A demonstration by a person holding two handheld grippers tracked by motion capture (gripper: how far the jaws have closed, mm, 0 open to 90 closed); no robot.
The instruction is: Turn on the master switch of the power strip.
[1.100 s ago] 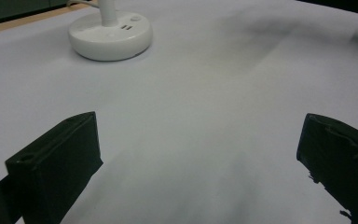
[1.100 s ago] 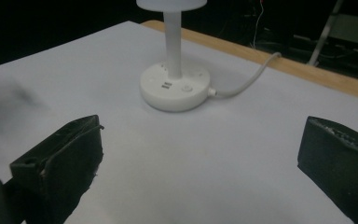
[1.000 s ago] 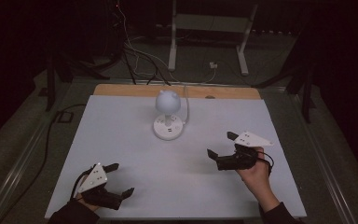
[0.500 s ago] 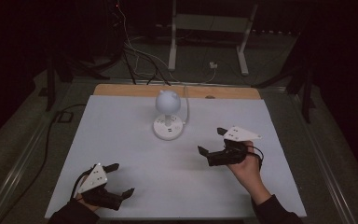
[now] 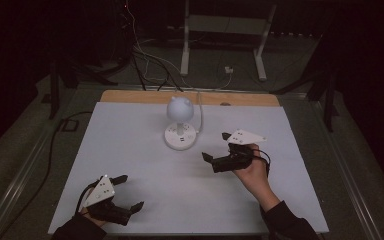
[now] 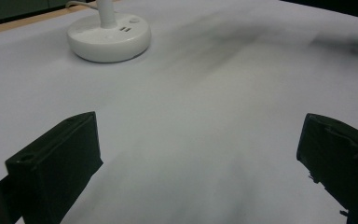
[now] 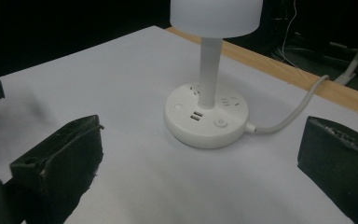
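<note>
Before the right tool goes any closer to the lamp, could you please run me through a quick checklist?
1. Right tool open, jaws wide apart: ok.
2. Nothing held in it: ok.
3. Lamp upright on the white table sheet: ok.
4. Sheet bare between tool and lamp base: ok.
5. Lamp cable runs off away from the tool: ok.
6. Left tool open, well apart from the lamp: ok.

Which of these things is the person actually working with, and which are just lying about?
Part of the job:
- white lamp, which the right tongs point at, open and not touching
- its white cord
- left tongs, open, low near the table's front edge

Just lying about:
- black cables on the floor
- metal stand behind the table
- white table sheet
</note>
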